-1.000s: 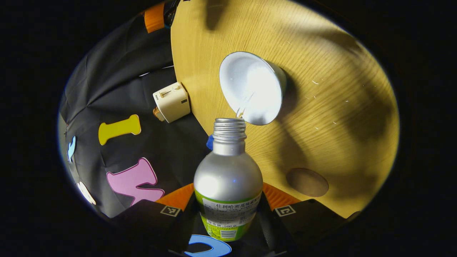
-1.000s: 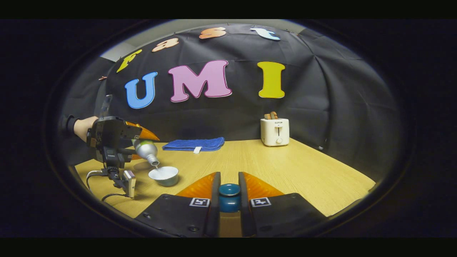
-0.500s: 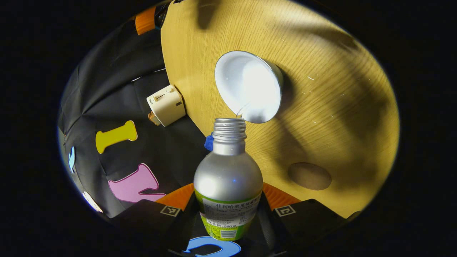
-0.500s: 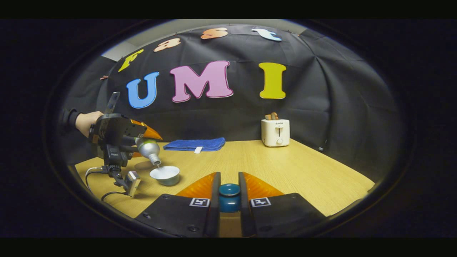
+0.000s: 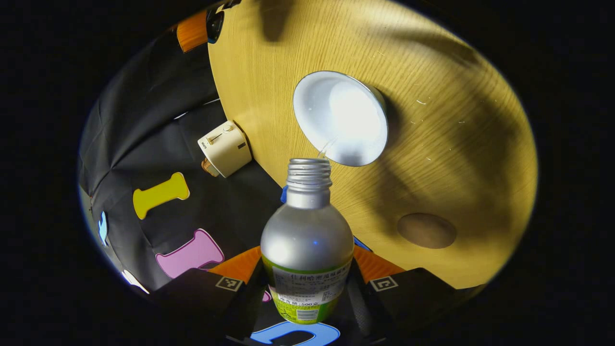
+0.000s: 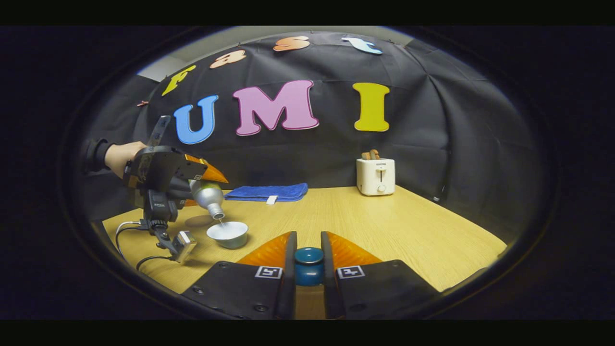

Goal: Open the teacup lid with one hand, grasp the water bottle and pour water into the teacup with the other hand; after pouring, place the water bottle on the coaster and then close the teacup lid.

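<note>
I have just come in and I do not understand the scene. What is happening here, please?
A person is pouring water. The left gripper holds the water bottle tilted over the open teacup on the table, and a thin stream runs from its mouth into the cup. The right gripper holds the teacup lid by its knob, away from the cup. The coaster lies bare beside the teacup, so the bottle is not yet placed there.
</note>
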